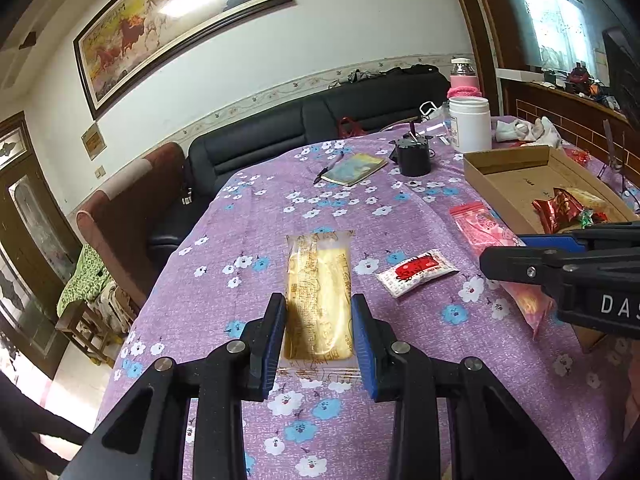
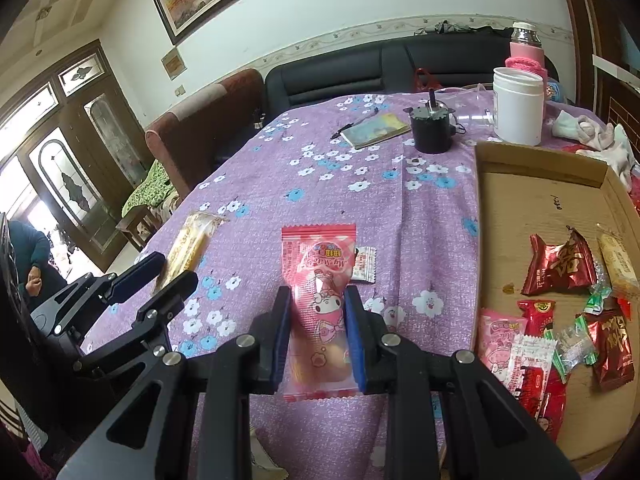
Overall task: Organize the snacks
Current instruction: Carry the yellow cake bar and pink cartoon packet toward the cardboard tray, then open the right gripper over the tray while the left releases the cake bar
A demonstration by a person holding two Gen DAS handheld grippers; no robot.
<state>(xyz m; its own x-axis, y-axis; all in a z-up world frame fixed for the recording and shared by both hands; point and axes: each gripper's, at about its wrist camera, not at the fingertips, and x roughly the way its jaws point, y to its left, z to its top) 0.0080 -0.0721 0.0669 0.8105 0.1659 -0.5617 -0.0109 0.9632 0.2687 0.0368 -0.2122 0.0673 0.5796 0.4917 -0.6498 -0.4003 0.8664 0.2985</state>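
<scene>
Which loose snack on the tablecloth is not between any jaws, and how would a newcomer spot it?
Start at the shallow brown cardboard tray on the purple flowered tablecloth. Beside it lies the long pink cartoon-printed packet. Touching that packet's tray-side edge is the small white sachet with red print, far smaller than its neighbours.

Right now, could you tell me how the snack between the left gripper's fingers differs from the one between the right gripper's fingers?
The yellow cake packet in the left gripper is golden in a clear wrapper; the pink snack packet in the right gripper is pink with a cartoon character. The yellow one has straight, flat ends; the pink one's ends are serrated. Both are long sealed packets, gripped across their width, above the purple floral tablecloth, outside the cardboard box.
</scene>
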